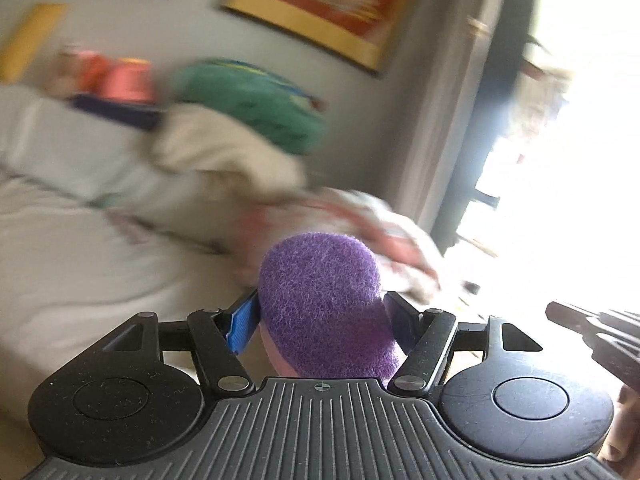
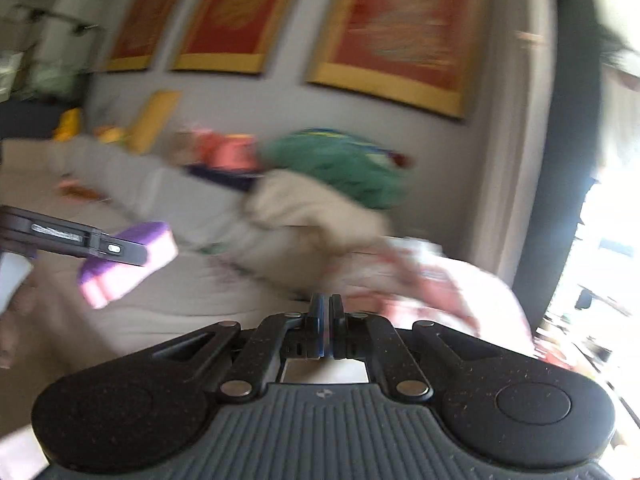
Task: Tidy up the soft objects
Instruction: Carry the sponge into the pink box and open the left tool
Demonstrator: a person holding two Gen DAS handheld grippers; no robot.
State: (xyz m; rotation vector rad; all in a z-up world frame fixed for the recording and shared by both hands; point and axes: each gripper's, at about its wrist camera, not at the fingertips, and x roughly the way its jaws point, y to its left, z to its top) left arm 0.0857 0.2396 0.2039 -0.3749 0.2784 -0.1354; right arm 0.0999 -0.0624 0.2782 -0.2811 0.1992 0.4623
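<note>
Left claw [image 1: 320,320] around fuzzy purple sponge [image 1: 320,300]

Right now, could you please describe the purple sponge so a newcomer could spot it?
Look over the pale sofa, in front of the green cushion. The left gripper holds the purple sponge: fuzzy violet on top, pink underneath.

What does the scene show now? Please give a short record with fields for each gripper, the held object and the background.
left gripper: shut on the purple sponge
purple sponge: purple scrub top, pink underside, held off the bed
right gripper: shut, nothing between its jaws
bed: pale cover, blurred
green cushion: on a cream pillow, by the wall
</note>
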